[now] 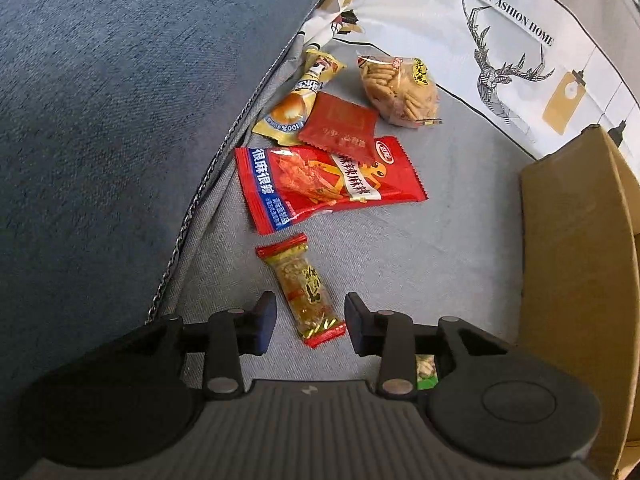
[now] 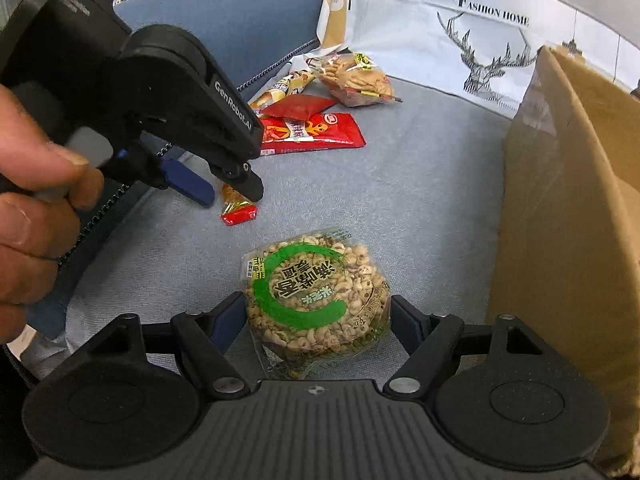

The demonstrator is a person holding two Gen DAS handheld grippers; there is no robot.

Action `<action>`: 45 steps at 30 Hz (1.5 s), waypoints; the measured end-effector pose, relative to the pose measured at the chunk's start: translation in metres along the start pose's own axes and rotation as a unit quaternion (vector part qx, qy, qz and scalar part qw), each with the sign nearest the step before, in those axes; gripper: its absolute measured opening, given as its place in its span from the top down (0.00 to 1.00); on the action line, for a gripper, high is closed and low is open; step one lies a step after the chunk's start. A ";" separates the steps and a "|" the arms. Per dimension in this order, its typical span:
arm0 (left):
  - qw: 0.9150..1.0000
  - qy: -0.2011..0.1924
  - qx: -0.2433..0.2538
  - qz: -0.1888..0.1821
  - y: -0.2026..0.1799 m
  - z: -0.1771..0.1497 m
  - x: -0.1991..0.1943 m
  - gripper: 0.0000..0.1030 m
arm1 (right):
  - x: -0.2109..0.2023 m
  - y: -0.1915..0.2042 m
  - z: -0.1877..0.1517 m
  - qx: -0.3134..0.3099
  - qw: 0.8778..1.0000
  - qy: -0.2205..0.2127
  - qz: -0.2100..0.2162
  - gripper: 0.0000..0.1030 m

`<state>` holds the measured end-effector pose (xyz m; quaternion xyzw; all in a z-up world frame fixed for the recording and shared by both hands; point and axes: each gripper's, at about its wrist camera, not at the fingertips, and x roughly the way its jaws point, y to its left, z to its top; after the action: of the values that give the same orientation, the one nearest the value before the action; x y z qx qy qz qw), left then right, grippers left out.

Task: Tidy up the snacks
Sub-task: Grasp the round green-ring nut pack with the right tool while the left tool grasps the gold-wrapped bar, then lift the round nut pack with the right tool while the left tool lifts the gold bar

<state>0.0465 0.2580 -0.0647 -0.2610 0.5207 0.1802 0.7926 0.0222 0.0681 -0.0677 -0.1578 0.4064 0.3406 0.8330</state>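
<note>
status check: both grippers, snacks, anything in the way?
Left gripper open, straddling small gold-red snack bar. Right gripper shut on round puffed-grain cake. Cardboard box at right, path clear.

We see our right gripper (image 2: 318,320) astride the puffed-grain pack (image 2: 316,300), pads at its sides. Farther left, our left gripper (image 2: 230,196) hangs parted over a candy bar (image 2: 239,210); a box (image 2: 568,208) stands right.

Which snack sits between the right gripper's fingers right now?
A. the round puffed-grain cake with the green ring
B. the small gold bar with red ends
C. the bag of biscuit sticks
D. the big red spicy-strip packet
A: in the right wrist view the round puffed-grain cake fills the right gripper, its fingers against the wrapper.
</note>
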 end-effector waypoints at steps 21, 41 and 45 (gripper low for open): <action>0.998 -0.008 0.065 0.014 -0.009 -0.008 -0.005 0.79 | 0.007 0.004 -0.001 -0.037 0.999 0.001 0.012 0.24; 0.996 0.005 0.086 0.015 -0.017 -0.013 0.000 0.81 | 0.011 0.004 0.000 -0.027 1.000 0.006 -0.001 0.24; 0.997 -0.030 0.067 -0.020 -0.015 -0.008 -0.015 0.81 | 0.003 0.004 0.003 -0.025 1.000 -0.017 -0.004 0.24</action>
<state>0.0429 0.2411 -0.0507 -0.2122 0.5022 0.1373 0.8270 0.0225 0.0739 -0.0678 -0.1742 0.3833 0.3498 0.8369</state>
